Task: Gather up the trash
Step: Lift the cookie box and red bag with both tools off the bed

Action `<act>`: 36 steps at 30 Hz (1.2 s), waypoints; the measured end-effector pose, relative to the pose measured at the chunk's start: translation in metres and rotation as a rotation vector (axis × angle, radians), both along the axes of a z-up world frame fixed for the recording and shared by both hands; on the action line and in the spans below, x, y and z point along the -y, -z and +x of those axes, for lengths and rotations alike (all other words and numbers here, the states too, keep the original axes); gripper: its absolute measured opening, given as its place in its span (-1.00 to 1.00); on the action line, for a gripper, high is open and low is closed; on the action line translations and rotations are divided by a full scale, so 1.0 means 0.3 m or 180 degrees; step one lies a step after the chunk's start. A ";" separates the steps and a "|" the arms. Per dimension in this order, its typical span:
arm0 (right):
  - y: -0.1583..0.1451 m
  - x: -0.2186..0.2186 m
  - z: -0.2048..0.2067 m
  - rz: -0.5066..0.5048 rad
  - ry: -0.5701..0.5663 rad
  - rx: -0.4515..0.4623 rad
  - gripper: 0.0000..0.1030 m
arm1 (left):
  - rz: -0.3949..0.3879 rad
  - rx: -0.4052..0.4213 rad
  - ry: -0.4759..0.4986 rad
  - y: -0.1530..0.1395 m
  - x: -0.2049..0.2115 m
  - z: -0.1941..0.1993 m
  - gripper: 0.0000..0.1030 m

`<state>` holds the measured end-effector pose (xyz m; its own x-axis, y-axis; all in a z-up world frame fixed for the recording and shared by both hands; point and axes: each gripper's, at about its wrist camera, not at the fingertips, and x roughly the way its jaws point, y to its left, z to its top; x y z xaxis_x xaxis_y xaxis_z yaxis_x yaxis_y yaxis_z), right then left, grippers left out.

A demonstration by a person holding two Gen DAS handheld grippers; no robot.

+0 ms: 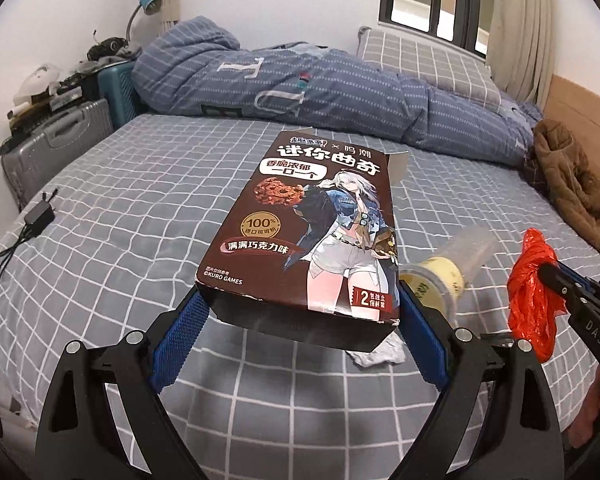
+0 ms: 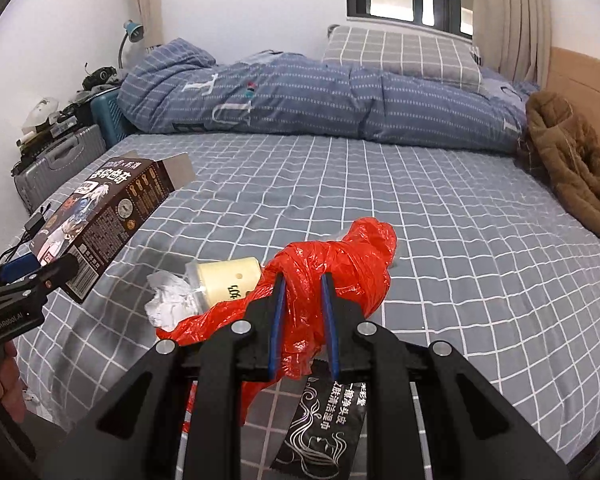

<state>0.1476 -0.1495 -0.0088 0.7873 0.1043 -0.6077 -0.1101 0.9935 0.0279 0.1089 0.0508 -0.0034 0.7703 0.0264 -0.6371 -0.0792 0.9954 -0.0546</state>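
My left gripper (image 1: 300, 300) is shut on a brown cookie box (image 1: 312, 224), its blue pads pressing both long sides, and holds it off the bed. The same cookie box (image 2: 100, 220) shows at the left of the right wrist view. My right gripper (image 2: 304, 280) is shut on a crumpled red plastic bag (image 2: 340, 256), also lifted. That red plastic bag (image 1: 532, 292) hangs at the right of the left wrist view. On the bed lie a clear cup with yellow contents (image 2: 228, 280), a crumpled white tissue (image 2: 168, 300) and a black wipe sachet (image 2: 320, 428).
The bed has a grey checked sheet (image 2: 440, 220). A rolled blue duvet (image 2: 320, 96) and a pillow (image 2: 400, 52) lie at the far side. A brown coat (image 2: 572, 160) is at the right. A charger with cable (image 1: 40, 216) lies at the left edge, beside suitcases (image 1: 52, 144).
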 end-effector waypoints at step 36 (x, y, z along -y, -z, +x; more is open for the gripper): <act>-0.059 -0.044 -0.350 -0.0040 -0.0042 0.0073 -0.66 | -0.0056 -0.0110 0.0023 0.014 0.064 -0.359 0.73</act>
